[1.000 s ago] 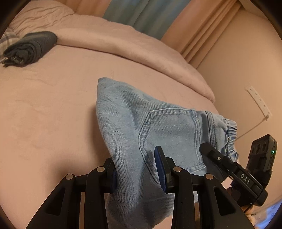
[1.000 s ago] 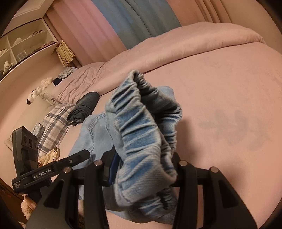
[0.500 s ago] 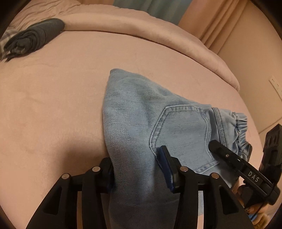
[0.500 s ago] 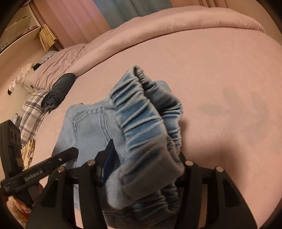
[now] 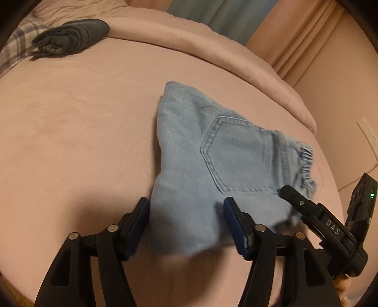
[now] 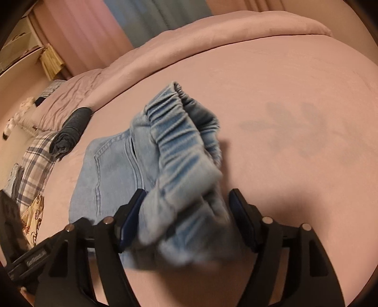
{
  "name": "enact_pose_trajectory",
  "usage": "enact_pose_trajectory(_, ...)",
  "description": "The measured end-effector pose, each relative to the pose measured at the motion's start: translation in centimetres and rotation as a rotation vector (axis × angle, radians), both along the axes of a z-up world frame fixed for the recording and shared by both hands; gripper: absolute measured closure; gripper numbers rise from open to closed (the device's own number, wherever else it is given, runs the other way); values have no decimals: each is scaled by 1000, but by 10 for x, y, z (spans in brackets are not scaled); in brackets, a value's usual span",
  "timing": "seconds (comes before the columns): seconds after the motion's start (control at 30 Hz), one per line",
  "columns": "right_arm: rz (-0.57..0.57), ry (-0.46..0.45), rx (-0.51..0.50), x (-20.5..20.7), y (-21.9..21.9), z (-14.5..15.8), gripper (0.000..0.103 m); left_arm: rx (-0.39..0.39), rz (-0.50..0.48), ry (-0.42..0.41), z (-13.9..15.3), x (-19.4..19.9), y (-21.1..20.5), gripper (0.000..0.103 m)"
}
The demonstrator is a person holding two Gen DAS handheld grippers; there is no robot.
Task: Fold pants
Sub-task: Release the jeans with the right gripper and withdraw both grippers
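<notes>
Denim fills the lower centre of both wrist views. In the left view, the left gripper [image 5: 186, 216] is seen at the bottom of the frame with its jaws spread wide; the near edge of the jeans [image 5: 212, 160] lies between the blue pads [image 5: 232, 219] but is not pinched, and it is blurred. The right gripper [image 5: 319, 219] appears at the lower right, at the waistband end. In the right view, the right gripper [image 6: 186, 212] is likewise spread wide, and the bunched elastic waistband [image 6: 179, 146] sits loosely in the gap, also blurred; whether either pad touches cloth cannot be told.

Beyond the grippers, the jeans are seen lying folded on the pink bed [image 5: 70, 132], back pocket [image 5: 238, 153] upward, in the middle of the left frame. The task is judged nearly complete, with the release in progress.

Risks from here: a pad could snag the raised waistband as the right gripper is drawn away, and the top layer would be dragged open. The springy elastic could also unroll by itself, because it stands proud of the flat denim.

Farther off, a rolled dark garment [image 5: 70, 37] rests at the upper left of the left view, well apart from the jeans, beside a plaid cloth [image 6: 37, 163]. Curtains [image 6: 146, 21] close the top of the right frame.
</notes>
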State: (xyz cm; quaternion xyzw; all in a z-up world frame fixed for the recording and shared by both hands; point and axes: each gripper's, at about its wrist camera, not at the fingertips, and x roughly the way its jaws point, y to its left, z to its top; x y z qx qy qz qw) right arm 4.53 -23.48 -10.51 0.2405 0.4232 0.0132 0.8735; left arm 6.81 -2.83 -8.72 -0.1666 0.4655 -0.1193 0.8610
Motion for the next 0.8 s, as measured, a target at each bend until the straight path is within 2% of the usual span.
enact_pose_trajectory(0.03,-7,-2,-6,-5,-2,4,27,7,0,-5,5,-4,0,33)
enact_pose_trajectory(0.1,-11,-12,-22,-13,-2,14,26,36,-11,-29,19,-13,-3,22)
enact_pose_trajectory(0.23,-34,-49,-92,-28,0,41,23,82,-6,-117,48,-29,-8,16)
enact_pose_trajectory(0.37,-50,-129,-150,-47,0,73,18,78,50,-194,75,-50,-5,8)
enact_pose_trajectory(0.5,-57,-189,-233,-63,9,101,15,81,70,-241,90,-62,-4,8)
enact_pose_trajectory(0.67,-20,-217,-198,-73,16,114,15,160,88,-247,93,-62,-11,8)
enact_pose_trajectory(0.8,-12,-225,-233,-79,25,117,15,181,84,-240,90,-70,-12,8)
